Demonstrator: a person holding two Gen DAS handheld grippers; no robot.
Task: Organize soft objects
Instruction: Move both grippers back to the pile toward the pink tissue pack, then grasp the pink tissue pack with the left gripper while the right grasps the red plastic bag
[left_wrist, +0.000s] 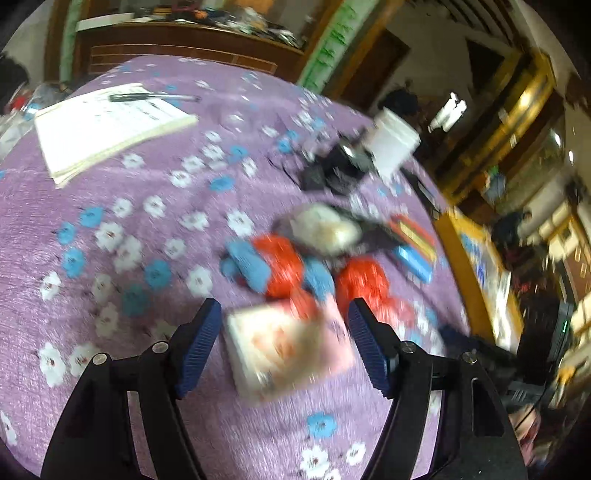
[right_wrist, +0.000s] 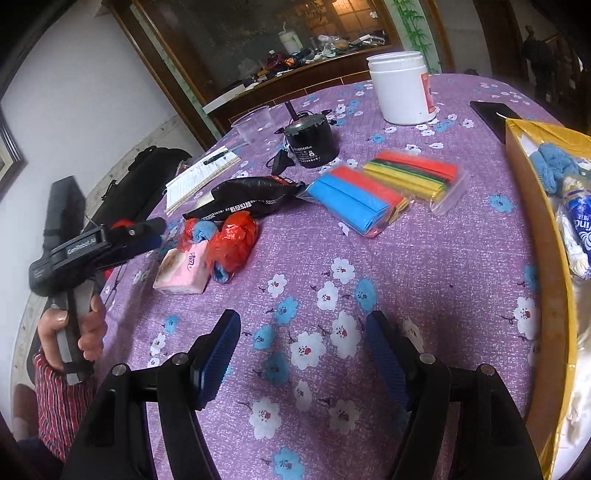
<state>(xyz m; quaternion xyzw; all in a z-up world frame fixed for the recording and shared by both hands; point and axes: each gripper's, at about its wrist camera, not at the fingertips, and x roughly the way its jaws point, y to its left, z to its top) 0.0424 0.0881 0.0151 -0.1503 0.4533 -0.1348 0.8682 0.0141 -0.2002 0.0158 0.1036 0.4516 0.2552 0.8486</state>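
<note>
The left gripper (left_wrist: 284, 332) is holding its fingers (left_wrist: 201, 341) spread wide, and the pink tissue pack (left_wrist: 286, 349) is lying on the tabletop (left_wrist: 110, 258) between them, not pinched. The red bags (left_wrist: 280, 264) are sitting just past the fingertips. The right gripper (right_wrist: 301, 354) is keeping its fingers spread over bare tabletop, with the yellow box (right_wrist: 554, 295) on its right side

Motion blur smears the tissue pack (left_wrist: 288, 347) and bundles (left_wrist: 280, 266).

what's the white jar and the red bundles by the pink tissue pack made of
White jar: looks like opaque matte plastic, smooth and evenly white. Red bundles: probably thin plastic film, crinkled and glossy, with highlights along the creases. Pink tissue pack: soft, slightly shiny wrapper.
</note>
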